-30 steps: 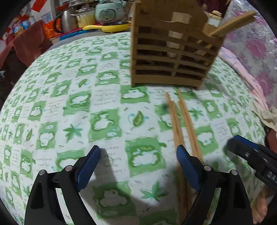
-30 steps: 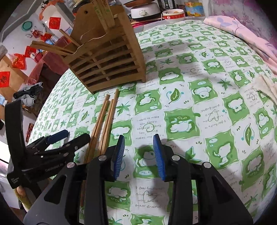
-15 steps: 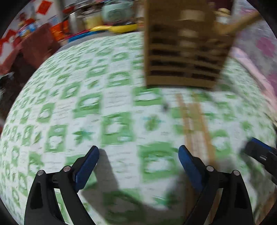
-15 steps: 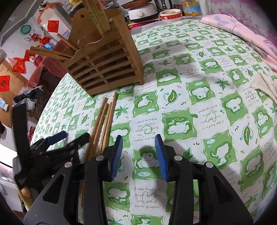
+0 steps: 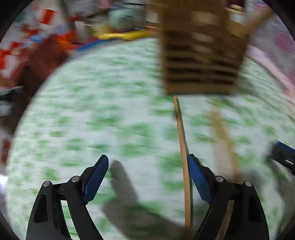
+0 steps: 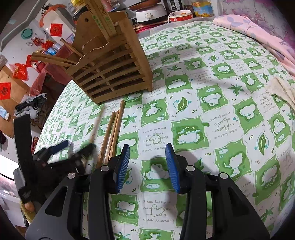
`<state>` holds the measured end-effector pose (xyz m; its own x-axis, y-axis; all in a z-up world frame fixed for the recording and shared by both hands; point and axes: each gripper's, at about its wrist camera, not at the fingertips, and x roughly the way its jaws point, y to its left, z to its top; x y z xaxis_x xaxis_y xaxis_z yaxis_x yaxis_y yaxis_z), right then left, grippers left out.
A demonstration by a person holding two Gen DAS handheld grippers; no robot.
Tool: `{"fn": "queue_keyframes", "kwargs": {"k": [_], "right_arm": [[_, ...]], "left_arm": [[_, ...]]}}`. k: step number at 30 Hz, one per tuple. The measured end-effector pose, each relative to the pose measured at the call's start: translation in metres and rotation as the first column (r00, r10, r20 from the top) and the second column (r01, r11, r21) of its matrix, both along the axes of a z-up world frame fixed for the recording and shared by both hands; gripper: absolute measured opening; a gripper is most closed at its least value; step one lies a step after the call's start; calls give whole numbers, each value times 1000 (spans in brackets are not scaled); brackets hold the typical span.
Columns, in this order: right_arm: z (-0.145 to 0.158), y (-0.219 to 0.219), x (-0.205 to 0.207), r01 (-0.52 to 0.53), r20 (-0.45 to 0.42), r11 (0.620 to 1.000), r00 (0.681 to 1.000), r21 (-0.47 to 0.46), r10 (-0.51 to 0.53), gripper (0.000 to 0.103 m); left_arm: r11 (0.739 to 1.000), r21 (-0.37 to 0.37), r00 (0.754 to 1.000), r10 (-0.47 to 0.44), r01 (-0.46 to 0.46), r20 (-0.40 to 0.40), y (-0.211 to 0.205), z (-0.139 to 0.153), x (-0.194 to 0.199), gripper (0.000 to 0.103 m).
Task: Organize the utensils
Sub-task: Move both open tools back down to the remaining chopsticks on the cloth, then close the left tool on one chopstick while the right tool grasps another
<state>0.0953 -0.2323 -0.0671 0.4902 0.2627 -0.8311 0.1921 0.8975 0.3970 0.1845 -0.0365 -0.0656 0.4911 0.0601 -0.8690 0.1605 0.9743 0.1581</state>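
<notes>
The left wrist view is blurred by motion. My left gripper (image 5: 147,171) is wide and its jaws are closing. One wooden chopstick (image 5: 181,147) lies between them along the inner face of the right pad, while the left pad stays far from it. More chopsticks (image 5: 223,140) lie just to its right on the cloth. The slatted wooden holder (image 5: 201,61) stands beyond, with several chopsticks (image 6: 49,59) sticking out. In the right wrist view my right gripper (image 6: 147,162) hovers open over the cloth with nothing between its pads. The left gripper (image 6: 77,147) is at its left beside the loose chopsticks (image 6: 113,131).
A green-and-white patterned cloth (image 6: 202,83) covers the round table. Pink fabric (image 6: 258,37) and a beige cloth (image 6: 282,90) lie at the right edge. A cooker (image 6: 151,13) and a bowl (image 6: 180,15) stand behind the holder. Clutter fills the floor at left.
The left gripper has swung toward the chopsticks, and one chopstick now sits between its jaws. The right gripper's jaws have widened a little; it has stayed in place.
</notes>
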Motion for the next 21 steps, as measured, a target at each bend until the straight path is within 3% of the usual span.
{"fn": "queue_keyframes", "kwargs": {"k": [1,3,4,8,12,21], "right_arm": [[0,0,0,-2,-1,1000,1000,4,2,43],[-1,5,-1,-18,-4,1000,1000,2,18,43],[-1,10,-3,-42,-3,999,999,-1,42,43],[4,33,-22,-159,40,987,986,-20,160,40],[8,47,-43,-239,61,970,969,-35,241,40],[3,87,-73,-391,63,898,910,-202,411,40]], "left_arm": [[999,0,999,42,-42,-3,11,0,3,82],[990,-117,994,69,-78,-80,33,-3,6,82],[988,-133,995,62,-73,-83,38,-2,3,82],[995,-102,999,-1,-4,-46,33,-1,-25,85],[992,-114,996,44,-52,-75,38,-4,-21,98],[991,-116,996,52,-61,-78,45,-4,-14,98]]}}
